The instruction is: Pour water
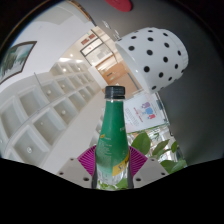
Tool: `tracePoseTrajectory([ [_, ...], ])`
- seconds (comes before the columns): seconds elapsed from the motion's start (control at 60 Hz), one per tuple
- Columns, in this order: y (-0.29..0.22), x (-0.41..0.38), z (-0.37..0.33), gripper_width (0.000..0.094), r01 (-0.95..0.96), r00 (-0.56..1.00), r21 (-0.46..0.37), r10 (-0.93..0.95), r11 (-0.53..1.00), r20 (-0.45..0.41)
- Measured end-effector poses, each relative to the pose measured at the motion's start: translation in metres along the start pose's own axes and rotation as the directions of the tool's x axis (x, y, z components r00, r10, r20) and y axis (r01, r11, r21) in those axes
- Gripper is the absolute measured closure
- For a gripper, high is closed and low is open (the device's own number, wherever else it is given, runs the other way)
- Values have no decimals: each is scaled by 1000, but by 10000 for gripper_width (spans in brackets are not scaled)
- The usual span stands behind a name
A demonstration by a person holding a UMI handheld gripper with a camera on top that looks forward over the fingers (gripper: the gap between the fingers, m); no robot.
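A green plastic bottle [113, 135] with a dark cap [115, 92] and a pale label stands upright between my fingers. My gripper [112, 163] is shut on the bottle's lower half, both pink pads [92, 160] pressing its sides. The bottle is lifted, with the room's ceiling and walls behind it. Its base is hidden below the fingers. No cup or other vessel shows.
A white lampshade with black dots [155, 55] hangs beyond the bottle to the right. Green plant leaves [160, 150] sit close on the right. White shelving [40, 110] fills the left. A picture frame [17, 60] hangs on the left wall.
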State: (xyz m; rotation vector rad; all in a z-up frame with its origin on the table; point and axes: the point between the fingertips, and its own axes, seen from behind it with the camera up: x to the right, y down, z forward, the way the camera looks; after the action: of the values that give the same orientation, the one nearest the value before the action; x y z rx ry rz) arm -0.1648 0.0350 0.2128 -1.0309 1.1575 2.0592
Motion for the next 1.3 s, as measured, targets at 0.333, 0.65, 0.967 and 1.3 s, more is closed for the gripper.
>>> tracePoseTrajectory([
  [0.333,31,-50,5,524,332,942,-115,-335,936,-9],
  [0.65,6,-205,7,522,998,-63,18,-998,-63,-5],
  [0.967,-194,-121,-51,526,837,-508,-359,-831,-412,-229],
  [1.3,-276,-24,-118,521,731,-586,-568,-774,-378,-239],
])
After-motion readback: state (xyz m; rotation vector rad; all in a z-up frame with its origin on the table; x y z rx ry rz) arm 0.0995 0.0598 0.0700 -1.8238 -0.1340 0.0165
